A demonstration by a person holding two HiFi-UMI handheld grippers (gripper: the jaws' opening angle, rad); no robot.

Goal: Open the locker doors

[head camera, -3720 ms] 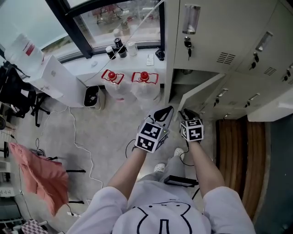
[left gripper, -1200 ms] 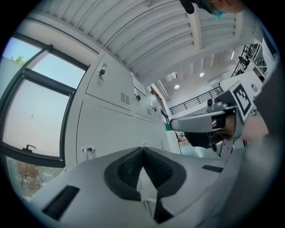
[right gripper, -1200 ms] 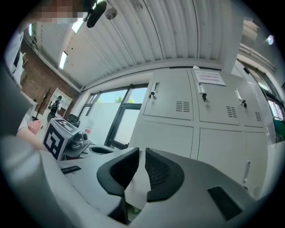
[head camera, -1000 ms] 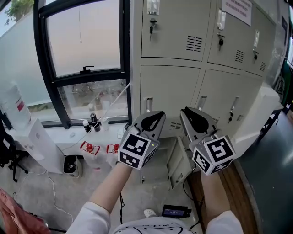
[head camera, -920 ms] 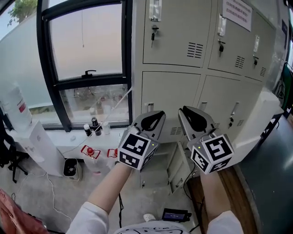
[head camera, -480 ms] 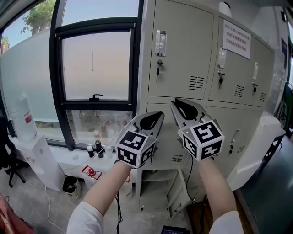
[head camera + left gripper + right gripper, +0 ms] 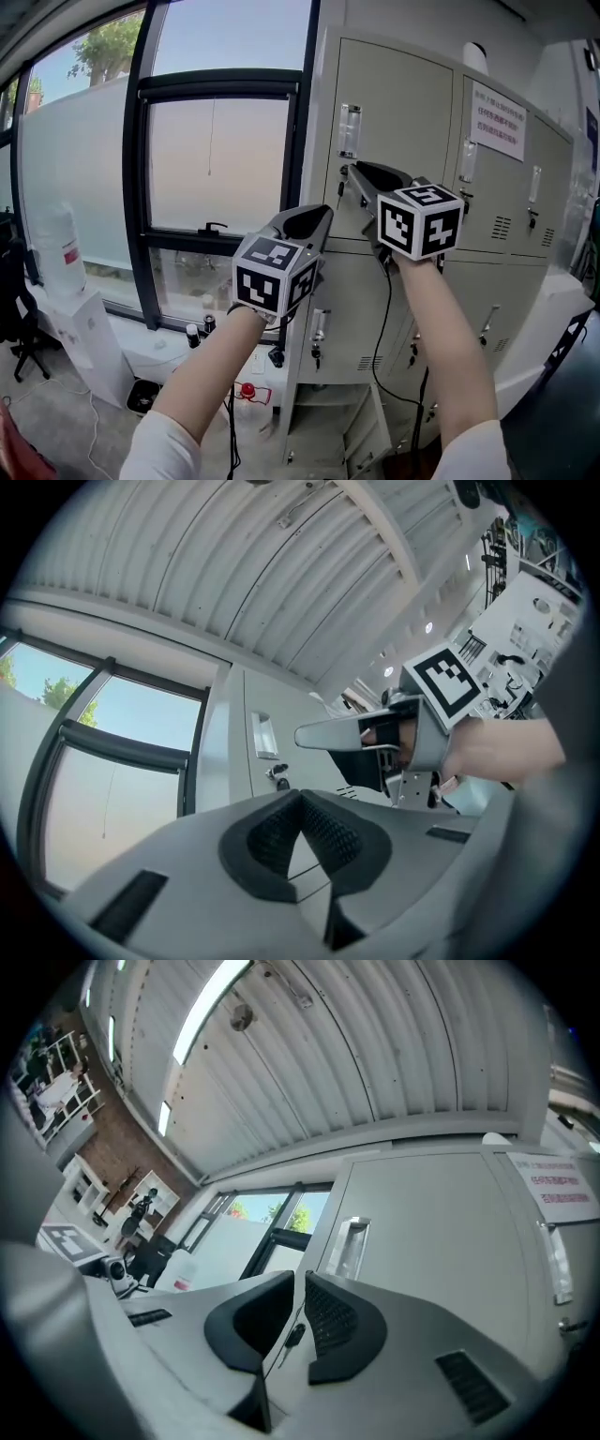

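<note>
Head view: right gripper (image 7: pixel 359 174), jaws narrowly parted and empty, nearer than left gripper (image 7: pixel 319 214) to upright locker door handle (image 7: pixel 349 131) just ahead.

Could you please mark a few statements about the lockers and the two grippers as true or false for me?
The top left locker door is closed. True.
The right gripper holds a key. False: nothing is between its fingers.
In the head view the right gripper is higher than the left gripper. True.
The big water bottle stands to the right of that door. False: it stands far to the left, by the window.
</note>
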